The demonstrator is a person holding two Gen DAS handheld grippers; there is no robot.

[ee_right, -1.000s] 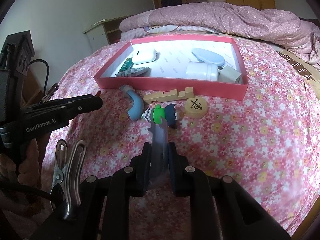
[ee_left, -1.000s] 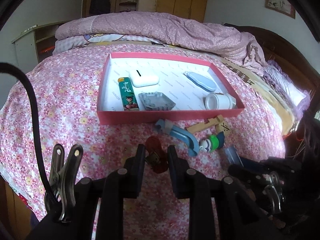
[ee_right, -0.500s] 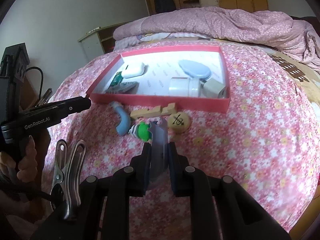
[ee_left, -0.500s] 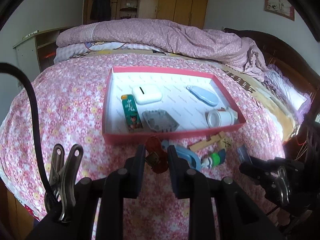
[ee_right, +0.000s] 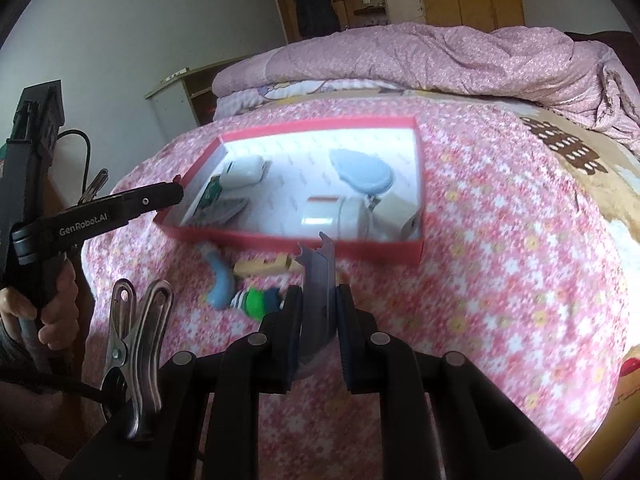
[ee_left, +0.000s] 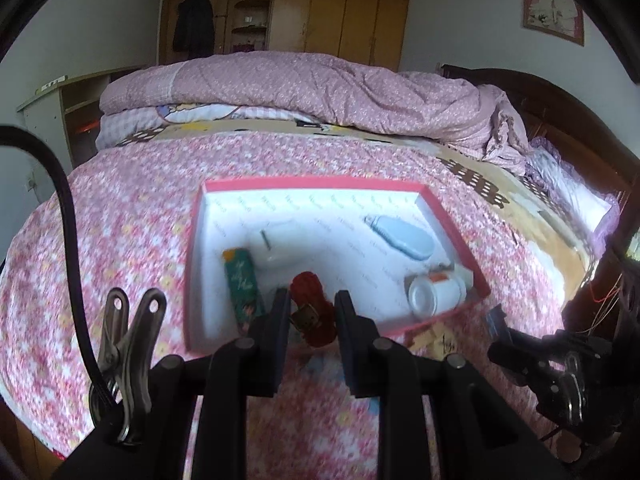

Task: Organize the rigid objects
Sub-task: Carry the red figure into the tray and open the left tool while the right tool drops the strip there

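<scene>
Left gripper (ee_left: 310, 312) clamps the red object (ee_left: 311, 307) above the tray's (ee_left: 452, 232) near edge; right gripper (ee_right: 318, 304) grips a grey-blue piece (ee_right: 316, 276), identity unclear. Carry inward to bare floor, lower before releasing.

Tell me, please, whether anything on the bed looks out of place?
Yes: a blue curved piece, a wooden piece and a green figure lie loose on the bedspread, outside the red tray.
</scene>
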